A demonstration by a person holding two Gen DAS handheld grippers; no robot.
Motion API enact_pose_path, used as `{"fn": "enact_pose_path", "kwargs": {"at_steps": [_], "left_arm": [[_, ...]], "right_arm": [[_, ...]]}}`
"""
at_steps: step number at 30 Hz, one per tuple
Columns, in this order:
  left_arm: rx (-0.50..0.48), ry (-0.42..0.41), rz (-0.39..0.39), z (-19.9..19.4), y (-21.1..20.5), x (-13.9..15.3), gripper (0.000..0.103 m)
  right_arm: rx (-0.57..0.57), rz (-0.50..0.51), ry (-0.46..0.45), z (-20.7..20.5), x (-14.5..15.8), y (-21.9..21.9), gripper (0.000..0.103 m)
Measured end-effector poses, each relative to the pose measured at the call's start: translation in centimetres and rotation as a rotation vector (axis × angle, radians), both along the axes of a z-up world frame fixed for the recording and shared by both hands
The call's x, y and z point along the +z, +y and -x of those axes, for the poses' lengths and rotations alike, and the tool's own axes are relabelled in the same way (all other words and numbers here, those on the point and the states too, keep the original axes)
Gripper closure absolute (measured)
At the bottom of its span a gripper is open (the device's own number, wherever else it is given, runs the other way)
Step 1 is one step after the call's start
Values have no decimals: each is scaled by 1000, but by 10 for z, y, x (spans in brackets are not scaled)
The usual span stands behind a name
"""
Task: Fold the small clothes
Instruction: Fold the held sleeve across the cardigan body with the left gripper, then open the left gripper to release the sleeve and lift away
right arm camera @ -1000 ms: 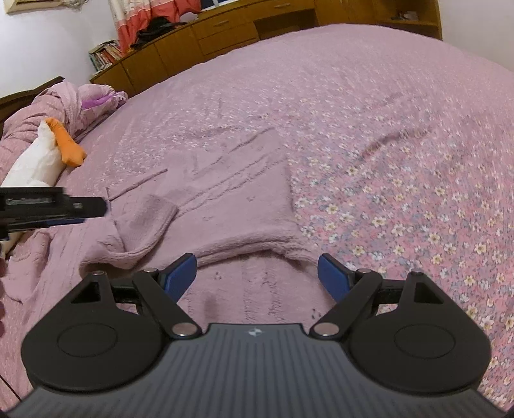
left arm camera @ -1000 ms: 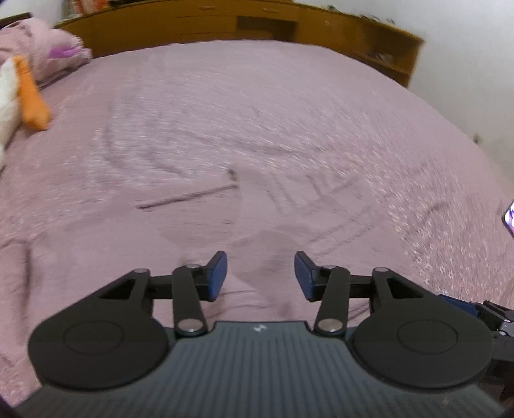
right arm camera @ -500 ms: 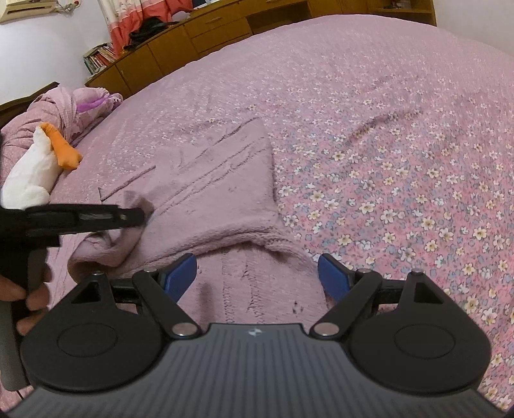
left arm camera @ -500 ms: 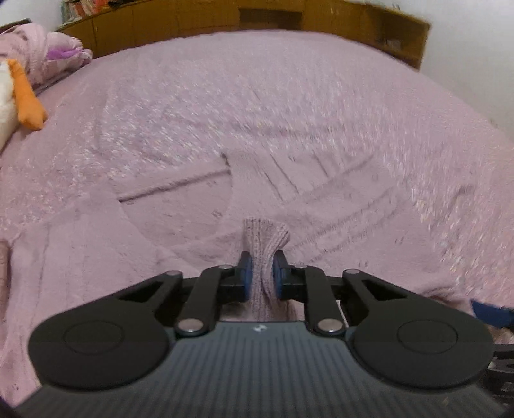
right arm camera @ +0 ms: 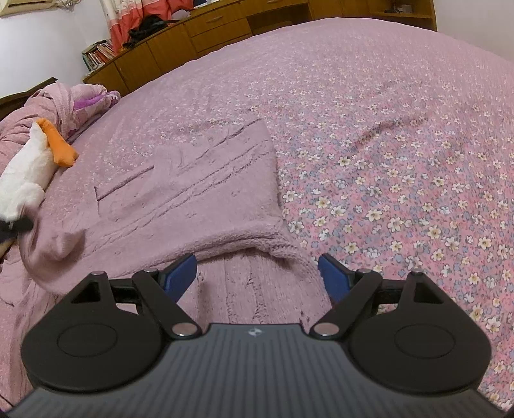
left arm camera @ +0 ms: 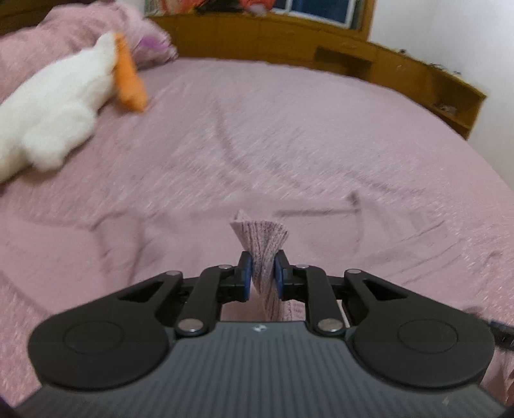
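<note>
Ribbed mauve knit cuff (left arm camera: pixel 264 239) clenched between pads of my left gripper (left arm camera: pixel 262 276), fanned above the pads, raised off bed. My right gripper (right arm camera: pixel 257 273) released, jaws wide, hovering over sweater (right arm camera: pixel 205 193): soft fuzzy knit, cable lines, rolled hem just ahead of fingertips, lying flat on floral pink bedspread (right arm camera: pixel 401 160). White plush with orange beak (right arm camera: pixel 29 167) far left. Wooden cabinets (right arm camera: pixel 199 35) along wall, red curtain (right arm camera: pixel 128 16) behind.

No readable text, label or number anywhere
</note>
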State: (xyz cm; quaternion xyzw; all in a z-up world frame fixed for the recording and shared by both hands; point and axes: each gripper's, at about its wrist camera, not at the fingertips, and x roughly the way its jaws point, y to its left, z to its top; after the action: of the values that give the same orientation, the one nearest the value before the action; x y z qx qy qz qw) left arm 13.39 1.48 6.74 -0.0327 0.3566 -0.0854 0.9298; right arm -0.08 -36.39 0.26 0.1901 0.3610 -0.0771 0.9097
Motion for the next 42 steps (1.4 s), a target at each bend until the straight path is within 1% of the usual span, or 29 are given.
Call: {"fn": "enact_pose_path", "kwargs": {"at_steps": [2, 3, 6, 10, 12, 13, 14, 15, 19, 22, 25, 28, 29, 30, 31, 32, 33, 34, 35, 36, 37, 38, 40, 42], "left_arm": [[18, 31, 1, 2, 14, -7, 81], [31, 43, -8, 3, 22, -11, 78], [74, 59, -40, 6, 39, -19, 76], [109, 70, -13, 6, 62, -21, 73], [112, 56, 14, 4, 70, -19, 65], [112, 55, 24, 3, 73, -18, 57], [109, 57, 34, 0, 74, -18, 51], [93, 65, 40, -4, 74, -20, 50], [64, 105, 9, -22, 64, -34, 50], [71, 125, 4, -29, 61, -47, 50], [74, 102, 28, -28, 60, -52, 51], [57, 79, 33, -25, 57, -53, 52], [48, 72, 24, -24, 54, -53, 55], [38, 66, 14, -24, 52, -54, 61], [31, 62, -1, -24, 49, -54, 63], [25, 53, -23, -24, 46, -54, 68], [20, 41, -47, -23, 43, -54, 80], [17, 28, -67, -21, 41, -54, 86], [12, 18, -75, -21, 40, -53, 92], [9, 6, -75, -19, 40, -51, 94], [4, -9, -72, -17, 40, -49, 95], [2, -33, -75, -15, 39, -46, 95], [8, -72, -80, -12, 38, -40, 95], [22, -112, -59, -12, 40, -33, 95]], "right_arm": [[0, 7, 4, -1, 0, 1, 16], [2, 11, 6, -1, 1, 2, 16], [12, 28, 10, -1, 4, 2, 16], [31, 46, 3, -2, 14, 2, 16], [40, 60, -9, -5, 21, 1, 16], [44, 73, -13, -8, 24, 1, 16], [51, 87, -16, -12, 27, 1, 16], [56, 98, -17, -17, 30, 3, 16], [81, 142, -42, -41, 33, 2, 16], [87, 129, -49, -63, 30, -3, 16], [83, 97, -48, -86, 26, -9, 16], [94, 111, -52, -107, 23, -9, 16], [105, 122, -54, -113, 22, -8, 16], [121, 131, -53, -121, 20, -6, 17], [128, 137, -48, -127, 18, -5, 17], [127, 146, -40, -132, 16, -4, 19], [127, 159, -32, -138, 13, -2, 27], [127, 171, -19, -144, 11, -2, 34], [126, 184, -2, -147, 8, -1, 64], [130, 192, 9, -149, 7, 0, 83], [129, 190, -2, -149, 9, 0, 88], [127, 198, -16, -147, 11, 0, 97], [127, 225, -56, -140, 17, 2, 98], [96, 259, -105, -133, 24, 0, 98]]}}
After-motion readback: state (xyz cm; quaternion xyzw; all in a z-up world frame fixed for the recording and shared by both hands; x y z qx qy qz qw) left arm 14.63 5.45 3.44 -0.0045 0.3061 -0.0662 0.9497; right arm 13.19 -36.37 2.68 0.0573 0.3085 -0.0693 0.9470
